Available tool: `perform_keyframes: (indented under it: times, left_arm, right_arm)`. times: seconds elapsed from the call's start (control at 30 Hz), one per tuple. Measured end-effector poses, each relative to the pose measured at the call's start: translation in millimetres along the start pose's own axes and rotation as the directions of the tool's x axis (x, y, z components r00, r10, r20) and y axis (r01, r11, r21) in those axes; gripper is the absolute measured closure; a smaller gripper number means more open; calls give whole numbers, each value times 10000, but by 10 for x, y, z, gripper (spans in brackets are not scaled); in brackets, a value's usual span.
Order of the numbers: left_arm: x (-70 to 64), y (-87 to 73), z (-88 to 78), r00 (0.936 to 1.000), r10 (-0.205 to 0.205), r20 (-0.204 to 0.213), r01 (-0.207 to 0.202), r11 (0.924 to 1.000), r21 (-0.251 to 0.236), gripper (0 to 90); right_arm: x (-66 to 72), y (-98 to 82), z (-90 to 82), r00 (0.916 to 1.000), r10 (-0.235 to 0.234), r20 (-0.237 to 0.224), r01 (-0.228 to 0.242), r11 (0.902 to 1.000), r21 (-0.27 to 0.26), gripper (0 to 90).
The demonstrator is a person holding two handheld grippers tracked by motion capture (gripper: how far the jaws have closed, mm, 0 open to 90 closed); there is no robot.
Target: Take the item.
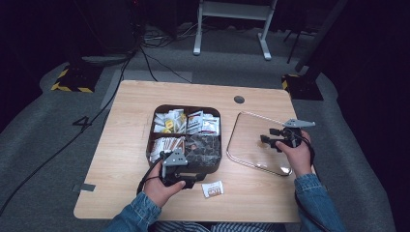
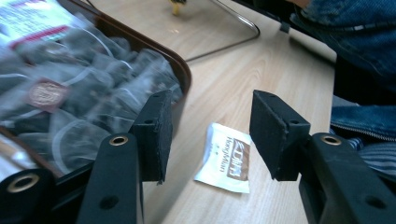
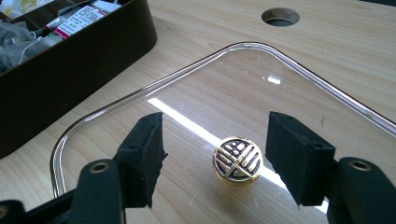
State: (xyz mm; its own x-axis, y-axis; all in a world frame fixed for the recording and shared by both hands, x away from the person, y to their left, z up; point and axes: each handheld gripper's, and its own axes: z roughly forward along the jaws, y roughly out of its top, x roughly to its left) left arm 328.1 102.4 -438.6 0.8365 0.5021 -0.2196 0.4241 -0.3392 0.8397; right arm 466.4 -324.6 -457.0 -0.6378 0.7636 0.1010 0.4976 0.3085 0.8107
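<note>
A dark brown box [image 1: 154, 145] with several compartments of sachets and tea bags sits mid-table. Its clear lid [image 1: 246, 133] lies flat to the right. My right gripper [image 1: 267, 140] hovers open over the lid, its jaws [image 3: 215, 123] either side of the lid's round gold-and-black knob [image 3: 238, 159] without touching it. My left gripper [image 1: 193, 181] is at the box's near edge. Its open jaws [image 2: 210, 109] stand apart above a white and brown sachet [image 2: 226, 158] that lies on the table [image 1: 212, 189].
The box's near right compartment holds grey pyramid tea bags [image 2: 70, 102]. A round cable hole [image 1: 239, 99] is in the tabletop behind the lid. Bare wood [image 1: 125, 145] lies left of the box. Denim sleeves come in at the near edge.
</note>
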Motion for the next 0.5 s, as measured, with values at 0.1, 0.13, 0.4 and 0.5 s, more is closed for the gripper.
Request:
perform_keyframes:
  times: [0.1,0.13,0.4,0.5]
  left_arm:
    - [33,65,-126,9992,-159,-361,145,9992,-370,478]
    - [47,81,-167,9986,-231,-472,208,9986,-479,478]
    - [153,124,-377,9878,-507,-1470,401,9964,-744,423]
    - [209,135,-472,9735,-566,-2214,377,9953,-887,386]
  right_arm:
    - [2,7,-21,10000,-10,93,11,9999,-115,379]
    - [1,10,-27,10000,-18,90,19,9999,-148,379]
    - [1,-1,-27,9999,-42,99,44,9999,-145,379]
    - [-3,-13,-25,9999,-34,102,35,9999,-118,378]
